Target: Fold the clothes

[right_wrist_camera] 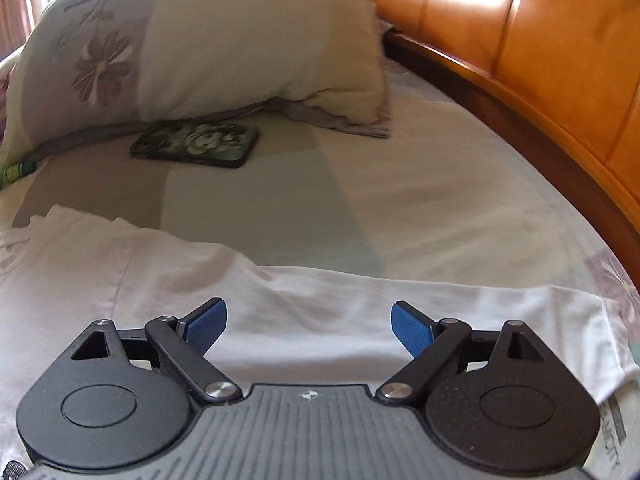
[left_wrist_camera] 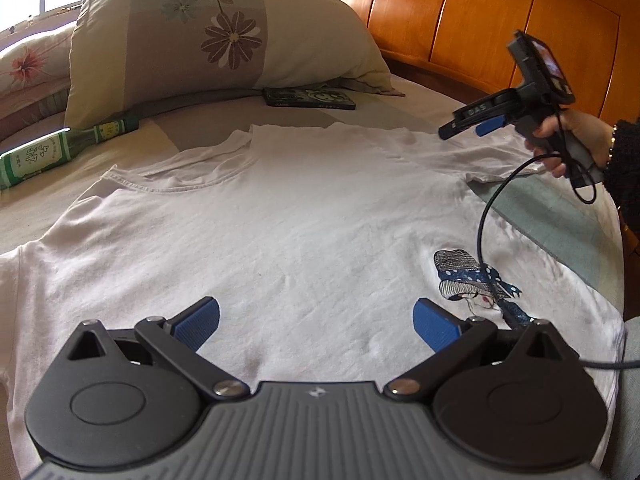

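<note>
Where a bed (left_wrist_camera: pixel 532 208) is covered by a patchwork sheet of pale grey, cream and green, a white T-shirt (left_wrist_camera: pixel 280 232) is laid flat across it, front side up. Its neckline (left_wrist_camera: pixel 192 172) is turned toward the pillows, and one short sleeve (right_wrist_camera: pixel 500 312) is stretched out toward the wooden headboard (left_wrist_camera: pixel 500 28). A small printed figure in a hat with a blue dotted ribbon (left_wrist_camera: pixel 472 280) is seen on the shirt's chest.

The left gripper (left_wrist_camera: pixel 316 324) is held low over the middle of the shirt, its blue-padded fingers spread wide with only cloth seen beneath them and nothing between them. The right gripper (right_wrist_camera: pixel 309 326) is held over the outstretched sleeve, its blue pads likewise standing wide apart and closed on nothing. In the left wrist view it is seen from the side, gripped by a hand (left_wrist_camera: pixel 572 140) in a dark knitted sleeve, with a black cable (left_wrist_camera: pixel 482 224) trailing down across the shirt.

Beyond the shirt, a dark flat case with a pale flower pattern (right_wrist_camera: pixel 196 144) is lying on the sheet just in front of a large flowered pillow (left_wrist_camera: pixel 208 36). A green glass bottle (left_wrist_camera: pixel 52 152) is lying on its side beside that pillow.
</note>
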